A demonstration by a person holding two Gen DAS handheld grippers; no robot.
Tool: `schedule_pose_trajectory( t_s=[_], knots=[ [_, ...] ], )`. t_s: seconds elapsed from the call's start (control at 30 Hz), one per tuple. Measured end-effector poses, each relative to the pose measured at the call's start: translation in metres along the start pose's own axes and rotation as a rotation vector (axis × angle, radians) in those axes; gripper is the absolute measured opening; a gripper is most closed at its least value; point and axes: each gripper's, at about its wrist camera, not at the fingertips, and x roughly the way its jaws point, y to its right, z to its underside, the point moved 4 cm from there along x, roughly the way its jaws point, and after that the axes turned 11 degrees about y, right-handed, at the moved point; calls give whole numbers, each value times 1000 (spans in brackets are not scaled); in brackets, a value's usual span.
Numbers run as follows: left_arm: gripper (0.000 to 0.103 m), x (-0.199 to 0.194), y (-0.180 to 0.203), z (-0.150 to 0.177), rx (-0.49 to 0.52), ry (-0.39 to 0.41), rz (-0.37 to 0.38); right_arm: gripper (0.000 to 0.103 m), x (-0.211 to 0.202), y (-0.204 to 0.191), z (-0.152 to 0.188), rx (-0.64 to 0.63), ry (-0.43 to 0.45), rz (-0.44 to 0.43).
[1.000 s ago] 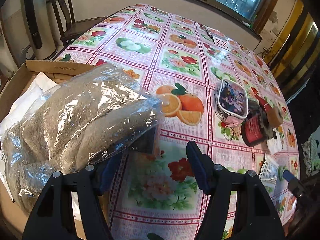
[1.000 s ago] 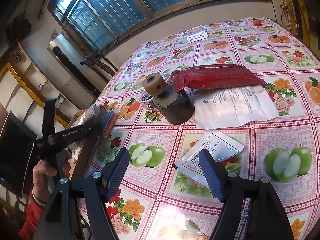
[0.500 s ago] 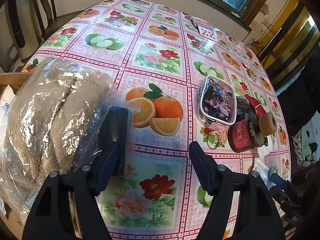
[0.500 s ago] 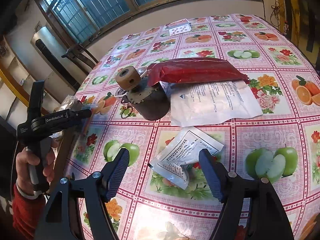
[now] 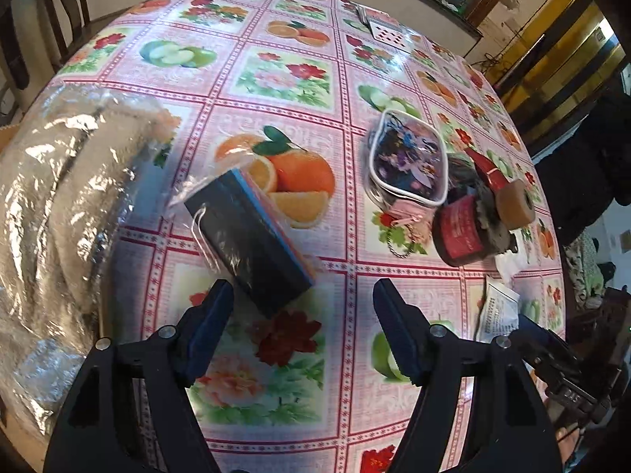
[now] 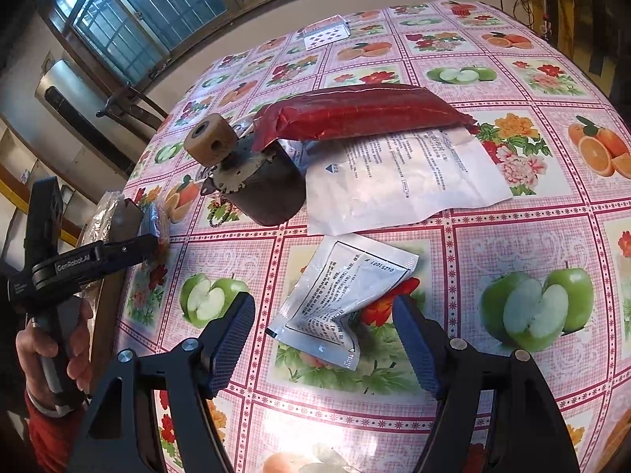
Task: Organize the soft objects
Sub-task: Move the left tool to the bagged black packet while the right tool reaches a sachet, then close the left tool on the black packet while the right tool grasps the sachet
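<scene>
While both grippers hung over the counter (image 5: 284,12) with fingers spread wide and empty, a dark sponge block in clear wrap (image 5: 252,232) lay just ahead of the left gripper (image 5: 301,307). A bagged grey towel (image 5: 59,205) sat at the counter's left edge. The right gripper (image 6: 323,335) hovered over a crumpled white sachet (image 6: 339,291).

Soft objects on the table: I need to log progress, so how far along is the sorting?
Looks done: the bagged fluffy bundle lies at the table's left edge. In hand: nothing; left gripper is open over the dark wrapped block, right gripper open over the small white sachet. Left: red pouch, patterned pouch.
</scene>
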Motion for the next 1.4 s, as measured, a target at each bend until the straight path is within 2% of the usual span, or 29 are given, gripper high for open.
schedule_pose_trajectory(
  t_s=[0.07,0.2,0.27,0.37,0.53,0.57,0.63,0.7,0.8,0.83,0.87,0.9,0.93,1.07,1.13,1.4],
  knots=[
    [72,-4,0,-2,-16,19,-9,74,-1,3,-1,13,1,8],
    [72,-13,-7,-14,-32,79,-102,77,-1,5,-1,8,-4,32],
    [72,-7,-16,-16,-66,66,-139,78,1,5,-2,3,-19,38],
    [72,2,-25,-18,-148,47,-136,78,3,6,-4,11,-13,46],
    [72,13,-28,-24,-206,50,-187,78,10,13,-1,56,-60,44],
    [72,16,-27,-24,-203,49,-207,78,11,12,-2,57,-53,49],
    [72,23,-20,-24,-200,29,-188,79,13,9,-3,51,-54,54],
    [73,25,-13,-24,-179,37,-201,79,18,3,-4,34,-59,59],
    [73,28,-2,-23,-108,33,-191,76,26,-12,-4,-66,-50,98],
    [68,28,0,-22,-81,38,-205,67,28,-17,-3,-101,-43,109],
    [57,27,2,-20,-55,44,-215,49,29,-20,-1,-135,-32,127],
    [52,26,3,-20,-33,46,-220,38,30,-24,0,-177,-23,163],
    [50,26,3,-19,-23,41,-209,34,30,-26,1,-201,-18,172],
    [35,22,0,-16,-10,30,-181,22,27,-26,2,-215,-11,153],
    [32,18,-1,-13,-8,32,-167,19,22,-24,3,-202,4,131],
    [31,-7,0,5,12,55,-110,15,5,-22,7,-137,22,34]
  ],
)
